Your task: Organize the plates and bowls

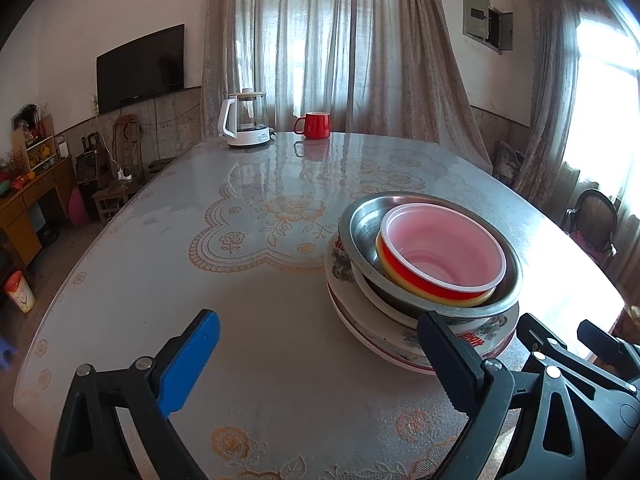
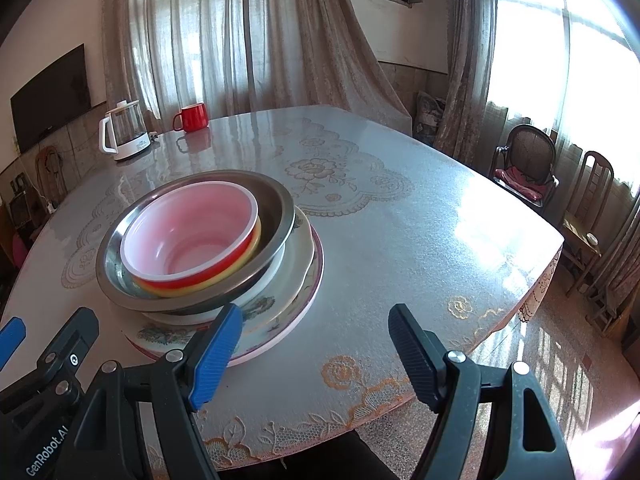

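both grippers hang side by side just above the near edge of the worktop (image 1: pixel 280 280). the left gripper (image 1: pixel 320 360) has its fingers wide apart, holding nothing. the right gripper (image 2: pixel 316 356) is the same, wide and bare.

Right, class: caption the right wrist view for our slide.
Open right tool beside red plastic bowl nested in steel basin atop floral plates.
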Motion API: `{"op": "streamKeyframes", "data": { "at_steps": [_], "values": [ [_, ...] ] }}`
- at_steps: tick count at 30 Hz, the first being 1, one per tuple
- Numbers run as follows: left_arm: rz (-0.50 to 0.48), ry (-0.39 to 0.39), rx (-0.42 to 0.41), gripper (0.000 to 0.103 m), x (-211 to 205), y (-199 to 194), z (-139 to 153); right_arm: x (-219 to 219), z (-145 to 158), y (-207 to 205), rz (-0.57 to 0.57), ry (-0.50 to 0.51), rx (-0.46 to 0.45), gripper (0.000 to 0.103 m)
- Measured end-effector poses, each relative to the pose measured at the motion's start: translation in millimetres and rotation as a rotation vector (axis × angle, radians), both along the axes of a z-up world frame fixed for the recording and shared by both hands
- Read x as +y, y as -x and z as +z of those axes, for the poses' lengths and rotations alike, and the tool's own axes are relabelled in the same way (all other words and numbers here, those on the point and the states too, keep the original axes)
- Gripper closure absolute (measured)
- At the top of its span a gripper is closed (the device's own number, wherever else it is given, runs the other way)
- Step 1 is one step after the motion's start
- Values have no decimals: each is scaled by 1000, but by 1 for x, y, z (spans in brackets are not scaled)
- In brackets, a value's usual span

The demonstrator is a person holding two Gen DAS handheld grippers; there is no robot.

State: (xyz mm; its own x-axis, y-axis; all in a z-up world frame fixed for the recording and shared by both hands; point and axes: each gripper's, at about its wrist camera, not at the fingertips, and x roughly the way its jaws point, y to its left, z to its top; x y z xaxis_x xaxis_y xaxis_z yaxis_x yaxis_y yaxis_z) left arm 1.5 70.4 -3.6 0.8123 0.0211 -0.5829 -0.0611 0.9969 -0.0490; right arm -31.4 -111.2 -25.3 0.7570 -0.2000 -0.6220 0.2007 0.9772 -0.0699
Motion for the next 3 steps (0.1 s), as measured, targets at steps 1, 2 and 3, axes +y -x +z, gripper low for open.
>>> {"op": "streamKeyframes", "data": {
  "at_steps": [1, 2, 3],
  "values": [
    [-2, -5, -2, 6, -1, 0, 0, 1, 0, 0, 4, 2, 0, 26],
    [1, -7, 0, 6, -1, 0, 0, 2, 0, 0, 8, 3, 0, 26],
    [-2, -1, 6, 6, 0, -1, 0, 3, 0, 0, 9, 6, 0, 26]
  ]
}}
